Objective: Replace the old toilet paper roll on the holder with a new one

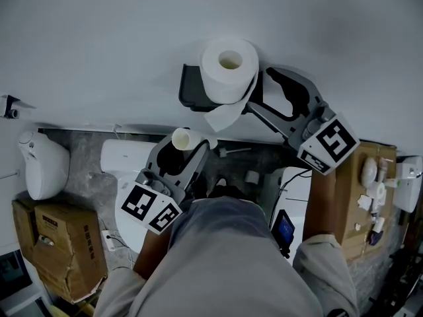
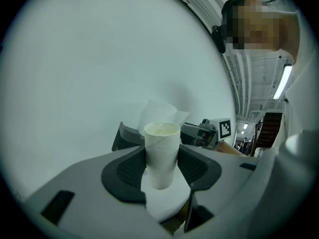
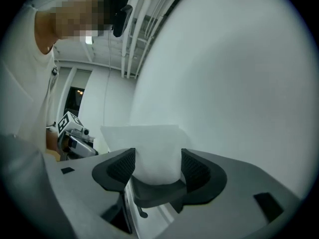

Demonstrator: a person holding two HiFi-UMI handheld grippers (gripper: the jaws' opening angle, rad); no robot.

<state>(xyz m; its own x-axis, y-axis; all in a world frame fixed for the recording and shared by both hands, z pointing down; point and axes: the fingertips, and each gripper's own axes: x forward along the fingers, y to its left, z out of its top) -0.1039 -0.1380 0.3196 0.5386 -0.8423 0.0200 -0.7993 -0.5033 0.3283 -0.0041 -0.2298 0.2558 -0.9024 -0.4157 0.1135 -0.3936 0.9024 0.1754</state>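
Note:
A full white new roll (image 1: pixel 229 68) sits on the black wall holder (image 1: pixel 190 88), a loose sheet hanging from it. My right gripper (image 1: pixel 256 92) is just right of that roll, jaws open. In the right gripper view the white sheet (image 3: pixel 154 153) shows in the gap of the right gripper (image 3: pixel 158 166), and the pads do not press on it. Lower down, my left gripper (image 1: pixel 188 147) is shut on the old roll (image 1: pixel 183 138), a nearly bare tube. That old roll (image 2: pixel 161 148) stands upright between the pads of the left gripper (image 2: pixel 162 166), with the holder (image 2: pixel 124 136) behind it.
Below the holder stands a white toilet (image 1: pixel 125 157). A white container (image 1: pixel 43 164) and cardboard boxes (image 1: pixel 56 243) are at the left. A wooden cabinet (image 1: pixel 360 190) with small items stands at the right. The person's grey-clad legs (image 1: pixel 238 263) fill the bottom.

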